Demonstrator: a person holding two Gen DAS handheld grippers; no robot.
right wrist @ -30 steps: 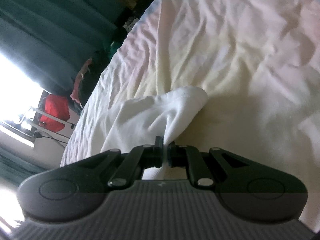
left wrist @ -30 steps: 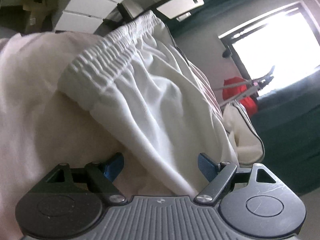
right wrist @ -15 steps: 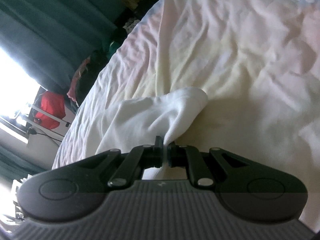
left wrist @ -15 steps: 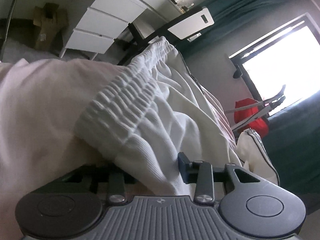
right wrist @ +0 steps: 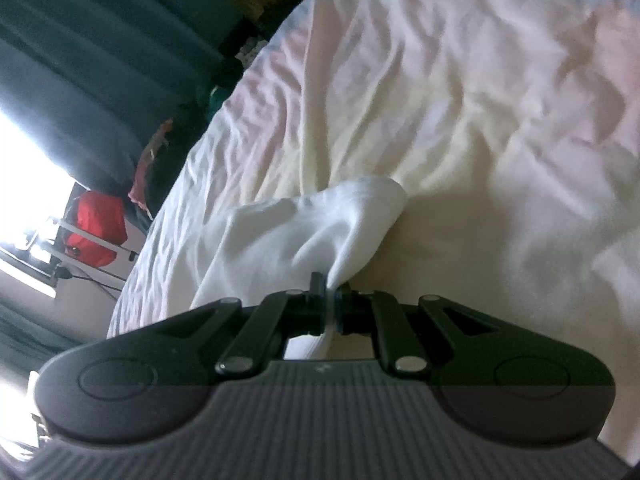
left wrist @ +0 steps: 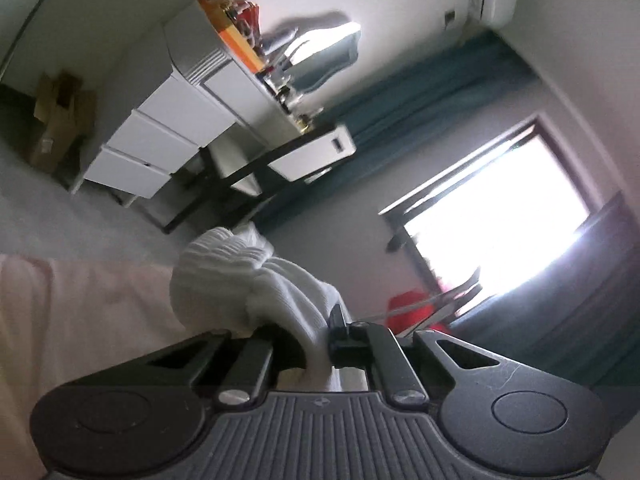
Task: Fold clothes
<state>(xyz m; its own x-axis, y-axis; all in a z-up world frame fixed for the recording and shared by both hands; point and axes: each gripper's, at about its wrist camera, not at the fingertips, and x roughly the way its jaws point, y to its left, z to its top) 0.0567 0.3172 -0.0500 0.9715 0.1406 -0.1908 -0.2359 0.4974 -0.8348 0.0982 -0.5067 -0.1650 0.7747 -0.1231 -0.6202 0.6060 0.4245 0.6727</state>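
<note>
White shorts with a ribbed elastic waistband (left wrist: 224, 276) are held at both ends. In the left wrist view my left gripper (left wrist: 308, 340) is shut on the bunched waistband, lifted clear of the pale bed sheet (left wrist: 80, 312). In the right wrist view my right gripper (right wrist: 328, 300) is shut on a corner of the white shorts (right wrist: 296, 240), whose cloth trails away over the wrinkled cream bed sheet (right wrist: 480, 120). Most of the garment between the two grips is hidden.
A white drawer unit (left wrist: 160, 136) and a black-framed desk (left wrist: 256, 168) stand beyond the bed, a cardboard box (left wrist: 56, 124) beside them. A bright window (left wrist: 500, 216) with teal curtains (right wrist: 80, 60) and a red bag (right wrist: 96, 228) lie at the bed's far side.
My left gripper went from open around the waistband to shut on it, then lifted and tilted up toward the room. The right gripper kept its hold, barely moving.
</note>
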